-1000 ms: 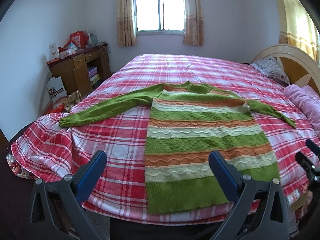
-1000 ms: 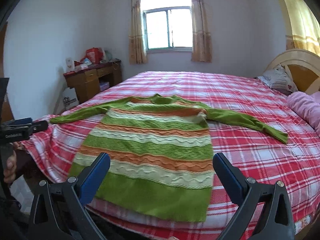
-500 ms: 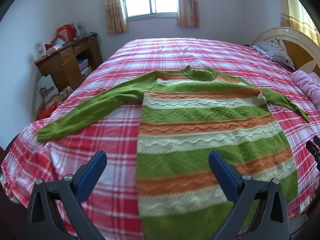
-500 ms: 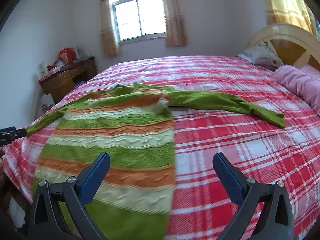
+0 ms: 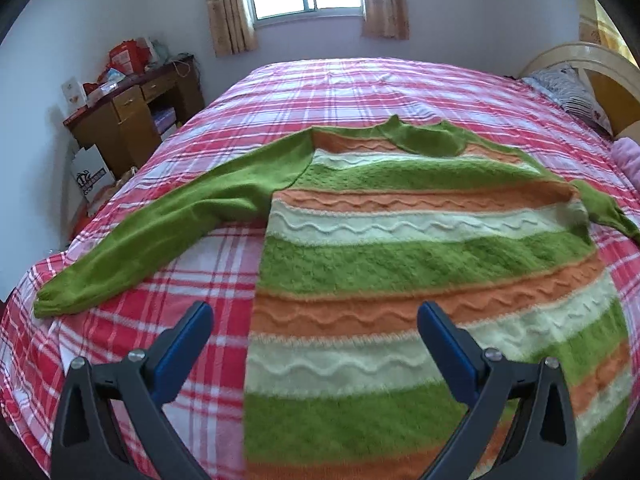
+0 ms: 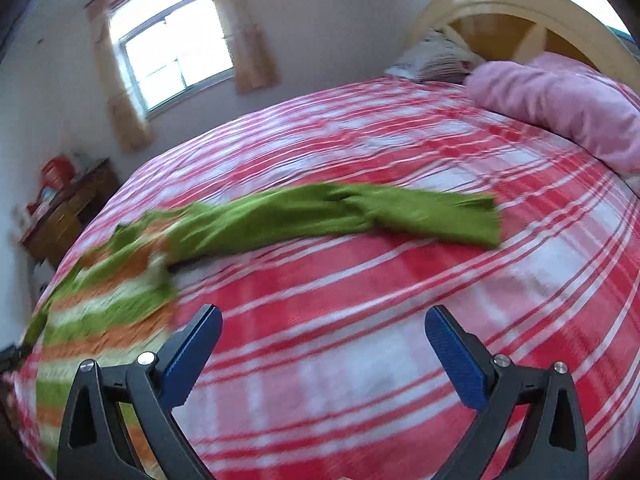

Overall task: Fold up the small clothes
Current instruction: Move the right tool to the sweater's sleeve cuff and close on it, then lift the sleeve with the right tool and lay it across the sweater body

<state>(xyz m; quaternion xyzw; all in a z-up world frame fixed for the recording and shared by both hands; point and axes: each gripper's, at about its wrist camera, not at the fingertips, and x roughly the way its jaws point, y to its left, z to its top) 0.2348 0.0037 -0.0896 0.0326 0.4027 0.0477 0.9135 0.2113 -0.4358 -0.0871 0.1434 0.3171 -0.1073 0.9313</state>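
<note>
Left gripper point(image 5: 314, 316): two black plastic arms with triangular cut-outs, each tipped by a flat blue pad point(image 5: 182, 350), silver screws at the pivots. Right gripper point(image 6: 324, 320): same build, black arms, blue ribbed pads point(image 6: 456, 360), a pair of silver screws on each side. No cables, markings, hand or sleeve visible in either wrist view.

Both wrist views look low across the bed point(image 5: 360, 92), sharing the sweater point(image 5: 400, 248)

The white bag point(image 5: 91, 174) bears print, seemingly unreadable.
</note>
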